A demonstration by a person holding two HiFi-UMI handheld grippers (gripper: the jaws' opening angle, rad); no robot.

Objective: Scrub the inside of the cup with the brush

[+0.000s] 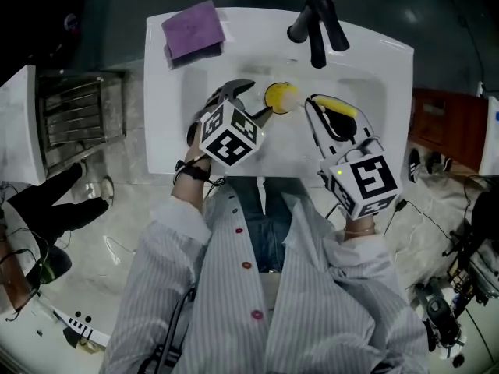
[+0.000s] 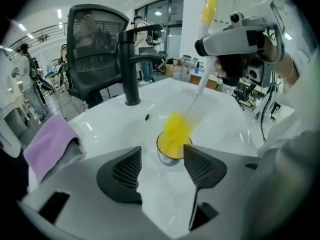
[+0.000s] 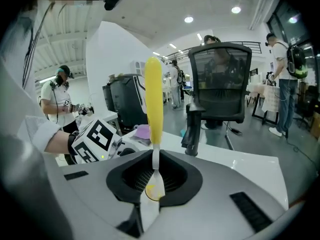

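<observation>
A clear glass cup [image 2: 169, 156] sits between the pads of my left gripper [image 2: 162, 158], over the white sink [image 2: 225, 119]. The jaws stand fairly wide and are shut on its sides. A yellow brush head [image 2: 176, 129] is inside the cup's mouth. Its white shaft [image 2: 197, 89] rises to a yellow handle [image 3: 153, 99], on which my right gripper [image 3: 155, 176] is shut. In the head view the left gripper [image 1: 251, 104] reaches the cup [image 1: 281, 97] from the left. The right gripper [image 1: 331, 119] holds the brush [image 1: 341, 107] on the right.
A black faucet [image 1: 316, 26] stands at the back of the sink [image 1: 390, 68]. A purple cloth [image 1: 193, 31] lies on its back left corner. A small overflow hole [image 2: 146, 117] shows below the faucet [image 2: 131, 69]. A metal rack [image 1: 74, 115] sits left of the sink.
</observation>
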